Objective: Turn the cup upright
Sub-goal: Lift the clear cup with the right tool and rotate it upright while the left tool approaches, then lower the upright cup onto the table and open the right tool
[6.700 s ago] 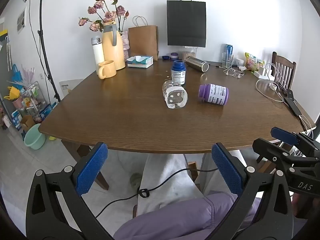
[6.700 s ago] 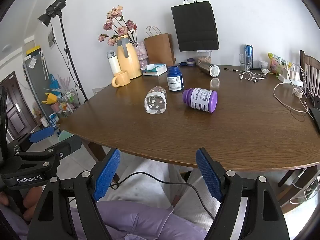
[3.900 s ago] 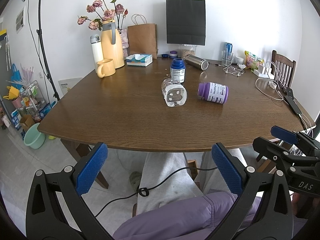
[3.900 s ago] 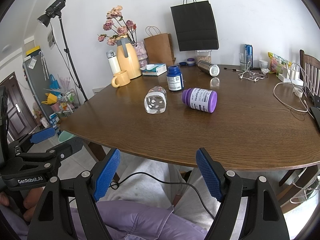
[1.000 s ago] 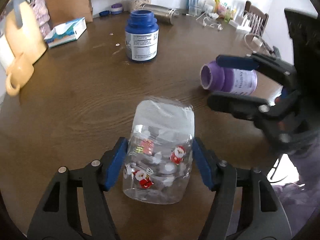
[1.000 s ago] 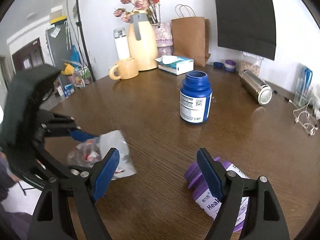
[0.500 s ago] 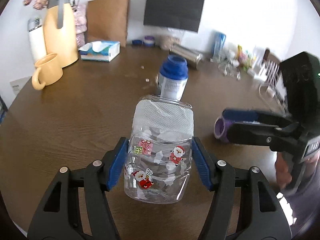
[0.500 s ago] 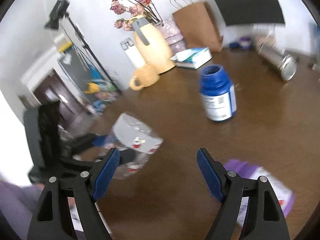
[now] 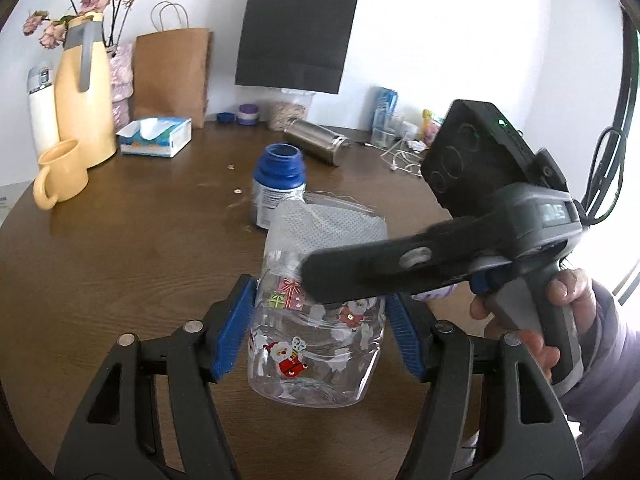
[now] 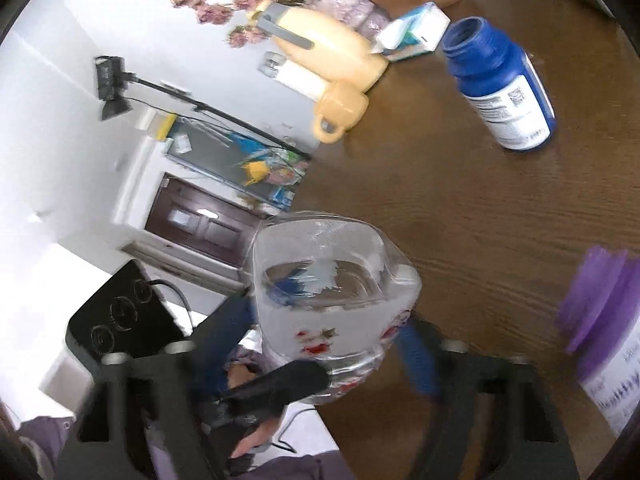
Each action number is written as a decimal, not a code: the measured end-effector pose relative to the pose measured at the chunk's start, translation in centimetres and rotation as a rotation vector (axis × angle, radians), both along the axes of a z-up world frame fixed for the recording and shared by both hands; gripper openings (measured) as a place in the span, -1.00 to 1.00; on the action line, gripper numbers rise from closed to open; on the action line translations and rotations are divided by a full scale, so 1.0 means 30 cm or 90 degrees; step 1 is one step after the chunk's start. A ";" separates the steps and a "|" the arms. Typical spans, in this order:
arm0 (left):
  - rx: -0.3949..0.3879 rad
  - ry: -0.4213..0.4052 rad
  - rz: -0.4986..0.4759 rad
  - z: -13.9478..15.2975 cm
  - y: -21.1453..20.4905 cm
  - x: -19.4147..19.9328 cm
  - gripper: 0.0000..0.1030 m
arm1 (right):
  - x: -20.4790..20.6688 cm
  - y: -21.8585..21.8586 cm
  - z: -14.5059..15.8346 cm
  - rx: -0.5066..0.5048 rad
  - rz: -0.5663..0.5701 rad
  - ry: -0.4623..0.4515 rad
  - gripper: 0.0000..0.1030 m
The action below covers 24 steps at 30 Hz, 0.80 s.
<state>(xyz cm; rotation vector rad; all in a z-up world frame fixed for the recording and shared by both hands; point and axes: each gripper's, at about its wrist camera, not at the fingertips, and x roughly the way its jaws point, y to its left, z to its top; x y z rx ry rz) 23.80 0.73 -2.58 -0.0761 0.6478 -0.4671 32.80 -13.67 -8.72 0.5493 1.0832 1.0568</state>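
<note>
Now the clear cup [image 9: 316, 316] with Santa pictures sits squeezed between the blue pads of the left gripper [image 9: 316, 330], up above the brown table [image 9: 120, 248], in front of the blue bottle [image 9: 278, 184]. Around it sits the right gripper [image 10: 328, 340]; whether its blurry fingers press the cup, I cannot tell.

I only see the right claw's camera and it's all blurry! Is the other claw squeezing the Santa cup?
Observer: Yes. The left claw's blue pads press both sides of the cup.
Operator: Is my claw grabbing it too?
Observer: One finger of your right claw crosses the cup's front. The other finger is hidden, so I can't tell.
Operator: What's holding my claw?
Observer: A hand wraps around its grey handle.
</note>
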 end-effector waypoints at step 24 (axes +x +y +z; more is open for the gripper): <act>-0.012 0.133 -0.063 -0.232 -0.141 -0.213 0.39 | -0.476 -0.042 0.014 -0.419 -0.188 -0.353 0.35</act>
